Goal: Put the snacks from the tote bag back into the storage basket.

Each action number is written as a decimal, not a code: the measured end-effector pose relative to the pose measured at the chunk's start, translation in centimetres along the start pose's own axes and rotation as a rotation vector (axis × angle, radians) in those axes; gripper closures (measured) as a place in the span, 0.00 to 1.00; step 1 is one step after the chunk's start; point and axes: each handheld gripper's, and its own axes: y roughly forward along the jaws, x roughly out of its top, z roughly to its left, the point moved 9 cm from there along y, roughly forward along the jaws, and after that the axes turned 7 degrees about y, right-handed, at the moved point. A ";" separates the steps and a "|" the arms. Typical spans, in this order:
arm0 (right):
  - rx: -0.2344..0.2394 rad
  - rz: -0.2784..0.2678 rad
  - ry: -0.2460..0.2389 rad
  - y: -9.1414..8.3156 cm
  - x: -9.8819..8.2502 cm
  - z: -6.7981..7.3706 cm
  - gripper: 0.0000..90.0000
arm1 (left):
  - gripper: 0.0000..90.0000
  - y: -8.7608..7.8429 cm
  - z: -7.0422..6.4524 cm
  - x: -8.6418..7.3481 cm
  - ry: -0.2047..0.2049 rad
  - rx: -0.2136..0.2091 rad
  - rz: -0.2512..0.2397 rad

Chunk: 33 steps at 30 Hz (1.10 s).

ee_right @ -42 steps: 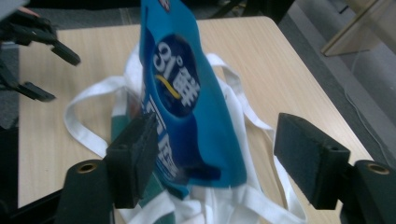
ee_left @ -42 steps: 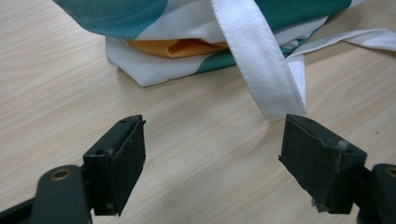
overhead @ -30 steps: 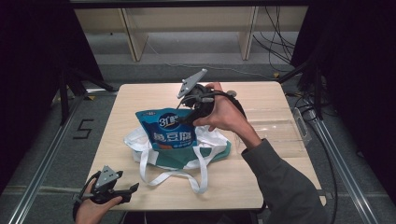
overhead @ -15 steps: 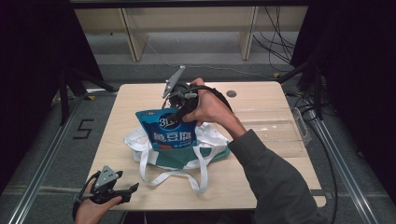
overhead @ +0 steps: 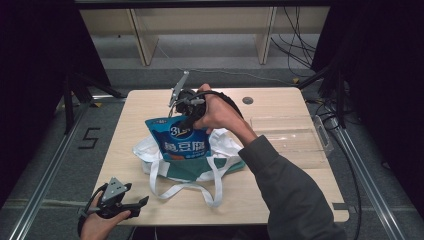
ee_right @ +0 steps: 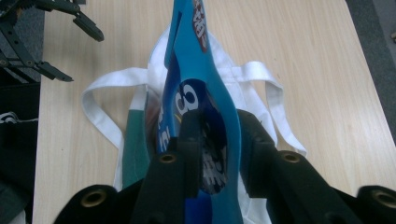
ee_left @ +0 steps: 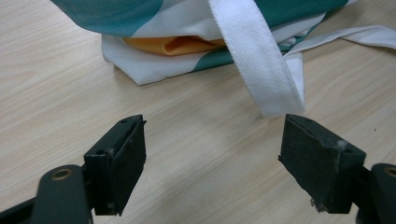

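Gripping the top of the blue pouch, the right gripper has just been closing its jaws, w/ the pouch's upper edge between them; in the right gripper view the pads look pressed on the film.

Risk, as I judge it: hold sits on thin, slick film near the top, so the pouch could slip or fold over if lifted fast. Its bottom may also snag the tote bag mouth or a white strap and drag the bag across the counter.

Pouch: glossy blue, white lettering, standing upright w/ its lower end in the green-and-white tote, mid-counter.

Left gripper rests at the near counter edge, jaws wide apart, nothing held; a strap end lies just ahead of them.
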 end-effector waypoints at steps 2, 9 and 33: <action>0.004 -0.011 -0.029 0.1 0.3 -0.1 0.86 | 0.24 -0.1 0.1 0.0 0.017 0.001 0.004; 0.026 0.022 -0.034 0.2 0.3 0.0 0.98 | 0.25 0.0 0.0 -0.1 0.002 0.001 0.006; -0.016 0.030 -0.115 -2.3 2.0 0.4 1.00 | 0.26 0.0 0.1 -0.1 0.017 0.005 0.009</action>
